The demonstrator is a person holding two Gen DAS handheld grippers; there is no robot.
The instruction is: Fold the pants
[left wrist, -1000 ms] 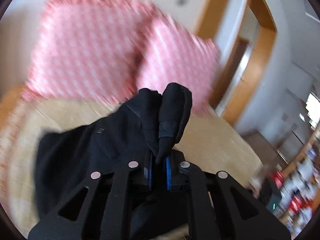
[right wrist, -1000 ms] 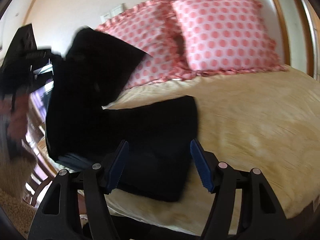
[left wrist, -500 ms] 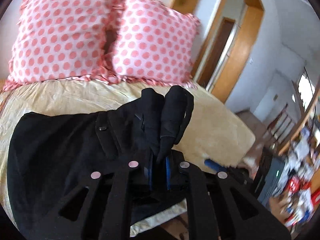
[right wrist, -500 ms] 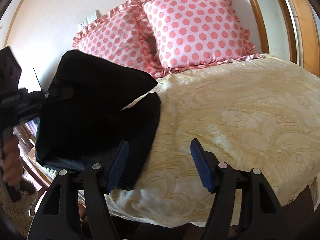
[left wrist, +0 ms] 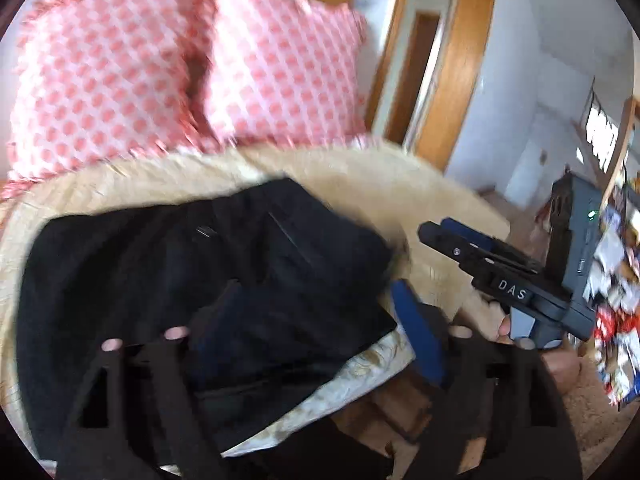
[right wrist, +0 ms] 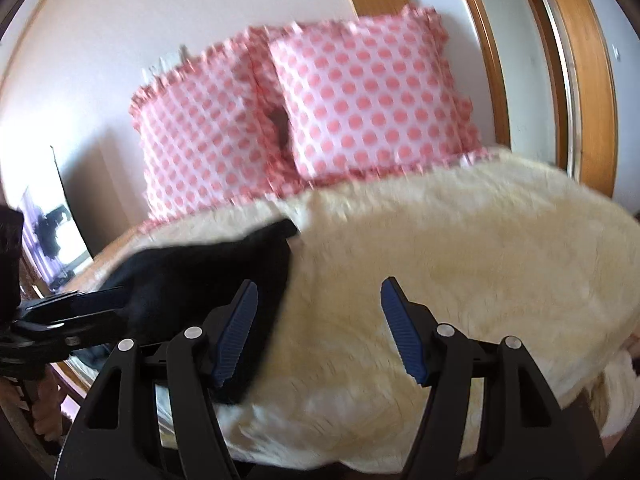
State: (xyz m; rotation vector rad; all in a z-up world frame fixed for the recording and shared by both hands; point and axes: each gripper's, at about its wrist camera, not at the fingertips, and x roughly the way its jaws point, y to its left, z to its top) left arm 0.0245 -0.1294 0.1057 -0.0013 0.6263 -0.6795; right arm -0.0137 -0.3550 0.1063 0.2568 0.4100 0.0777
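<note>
Cream patterned bedspread (right wrist: 460, 280) carried two pink polka-dot ruffled pillows (right wrist: 320, 120) against the wall. Black folded pants (left wrist: 192, 280) lay at the bed's near corner (blurred). Left tongs (left wrist: 304, 328) stood spread over them; right tongs (right wrist: 320, 328) were spread, empty, beside the pants.

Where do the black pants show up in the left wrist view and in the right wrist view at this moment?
Left wrist view: the black pants fill the lower left and centre, lying on the cream bedspread.
Right wrist view: they lie at centre left, behind the left finger of the right gripper.
Shared landmark: the pair of pink polka-dot pillows at the head of the bed, at upper left in the left wrist view.
</note>
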